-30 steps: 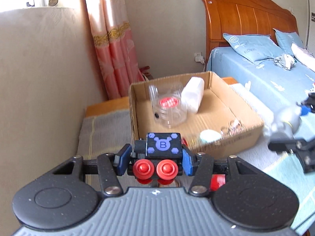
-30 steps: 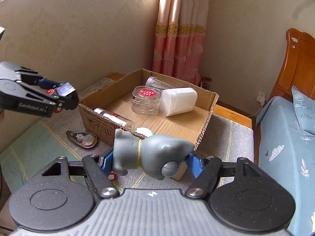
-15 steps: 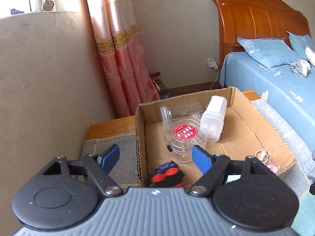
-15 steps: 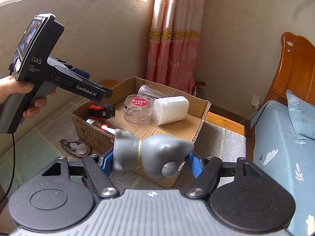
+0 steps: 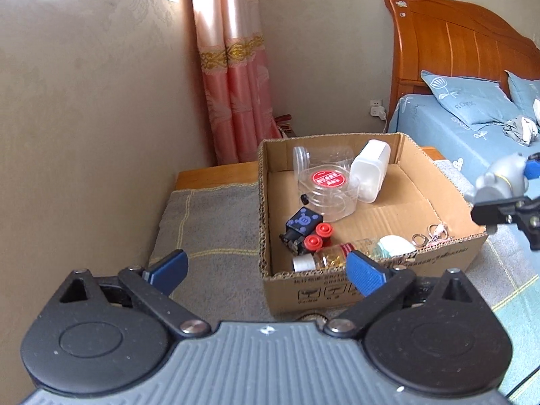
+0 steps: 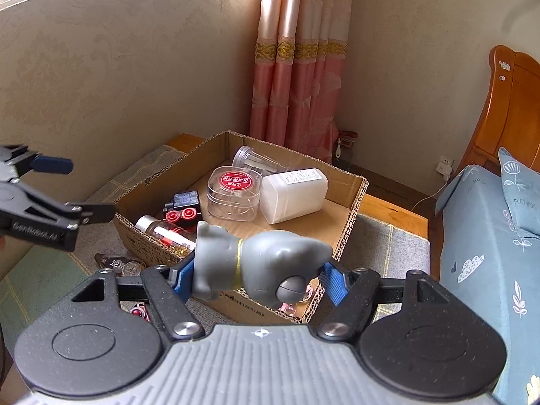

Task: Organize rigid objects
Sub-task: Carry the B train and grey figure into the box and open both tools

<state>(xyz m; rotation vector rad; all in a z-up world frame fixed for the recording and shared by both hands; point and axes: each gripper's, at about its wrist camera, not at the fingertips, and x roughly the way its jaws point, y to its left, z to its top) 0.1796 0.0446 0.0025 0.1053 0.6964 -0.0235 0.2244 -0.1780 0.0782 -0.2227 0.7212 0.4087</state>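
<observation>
Well along, by the look of it. Already inside the cardboard box (image 5: 371,275): black toy block with red buttons (image 5: 305,229) at 9 o'clock on the floor, clear round tub with red label (image 5: 325,190) and white container (image 5: 369,173) toward 12, small bottle (image 5: 329,256) and a white roll (image 5: 395,246) along the 6 o'clock wall, metal rings (image 5: 428,236) near 4. Left to do, judging by the scene: grey figurine (image 6: 256,263) not yet boxed, plus a tape measure (image 6: 116,265) lying on the cloth outside the box at about 7 o'clock.

Left gripper (image 5: 266,268): spread wide, holding nothing, hovering just outside the near wall, aimed toward 12. Right gripper (image 6: 256,278): clamped across the figurine, held sideways, poised above the box's 4 o'clock corner.
</observation>
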